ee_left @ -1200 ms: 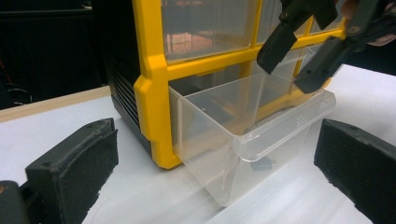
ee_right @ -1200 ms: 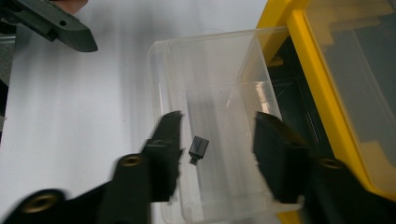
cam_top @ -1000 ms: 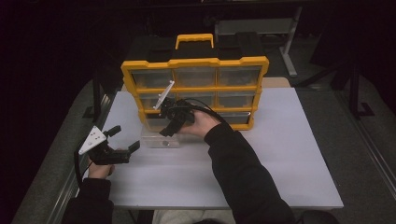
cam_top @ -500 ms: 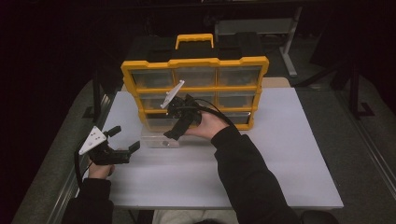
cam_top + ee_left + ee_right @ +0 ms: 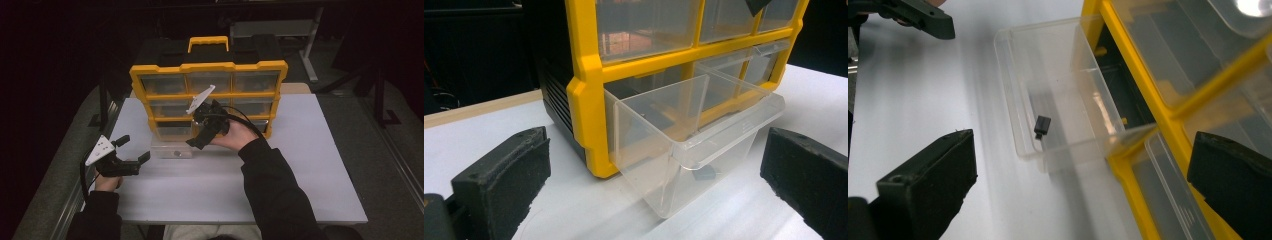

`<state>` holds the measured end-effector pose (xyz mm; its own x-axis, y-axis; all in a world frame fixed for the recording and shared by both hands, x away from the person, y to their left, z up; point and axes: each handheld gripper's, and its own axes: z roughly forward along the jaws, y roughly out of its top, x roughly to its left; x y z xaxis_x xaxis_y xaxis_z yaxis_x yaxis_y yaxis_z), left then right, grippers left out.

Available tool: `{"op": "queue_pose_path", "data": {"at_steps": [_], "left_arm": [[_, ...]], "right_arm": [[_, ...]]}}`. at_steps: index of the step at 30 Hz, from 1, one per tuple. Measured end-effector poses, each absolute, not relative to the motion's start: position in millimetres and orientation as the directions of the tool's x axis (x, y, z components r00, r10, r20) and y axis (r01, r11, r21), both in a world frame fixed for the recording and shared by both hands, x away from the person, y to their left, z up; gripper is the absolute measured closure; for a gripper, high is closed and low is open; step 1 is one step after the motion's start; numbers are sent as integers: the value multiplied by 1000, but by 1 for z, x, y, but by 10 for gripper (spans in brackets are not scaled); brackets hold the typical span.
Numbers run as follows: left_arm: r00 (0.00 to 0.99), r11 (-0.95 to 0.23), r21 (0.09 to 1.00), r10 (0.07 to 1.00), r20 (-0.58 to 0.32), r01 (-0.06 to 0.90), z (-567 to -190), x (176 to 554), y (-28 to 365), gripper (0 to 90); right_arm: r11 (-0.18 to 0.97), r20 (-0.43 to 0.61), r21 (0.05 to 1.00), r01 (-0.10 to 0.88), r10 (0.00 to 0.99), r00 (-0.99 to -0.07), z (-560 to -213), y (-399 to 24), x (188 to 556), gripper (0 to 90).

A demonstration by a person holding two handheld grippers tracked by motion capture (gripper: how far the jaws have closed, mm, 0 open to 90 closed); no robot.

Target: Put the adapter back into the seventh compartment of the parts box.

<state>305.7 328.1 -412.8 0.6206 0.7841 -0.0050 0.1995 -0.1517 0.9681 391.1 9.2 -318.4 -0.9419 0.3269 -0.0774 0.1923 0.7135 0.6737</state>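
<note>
White tabletop point(image 5: 300, 165) bears a yellow organizer point(image 5: 210, 95); its clear drawer point(image 5: 1048, 100), pulled out, holds a small black part point(image 5: 1042, 125). Both the right gripper point(image 5: 200, 140) and the left gripper point(image 5: 135, 150) are held with jaws apart, nothing between them.

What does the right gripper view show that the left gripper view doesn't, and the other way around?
The right gripper view looks down into the pulled-out clear drawer, so the small black part lies plainly on its floor, and the left gripper shows at the top left corner. The left gripper view sees that drawer from the side, with the organizer's black side wall and the part blurred behind the clear front. Both share the yellow organizer, the white table, and open, empty jaws.
</note>
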Motion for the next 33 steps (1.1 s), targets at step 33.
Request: {"op": "queue_pose_path", "data": {"at_steps": [33], "left_arm": [[619, -157, 967, 785, -1, 201, -413, 305, 327, 0]], "right_arm": [[686, -62, 679, 263, 411, -909, -345, -60, 373, 0]]}}
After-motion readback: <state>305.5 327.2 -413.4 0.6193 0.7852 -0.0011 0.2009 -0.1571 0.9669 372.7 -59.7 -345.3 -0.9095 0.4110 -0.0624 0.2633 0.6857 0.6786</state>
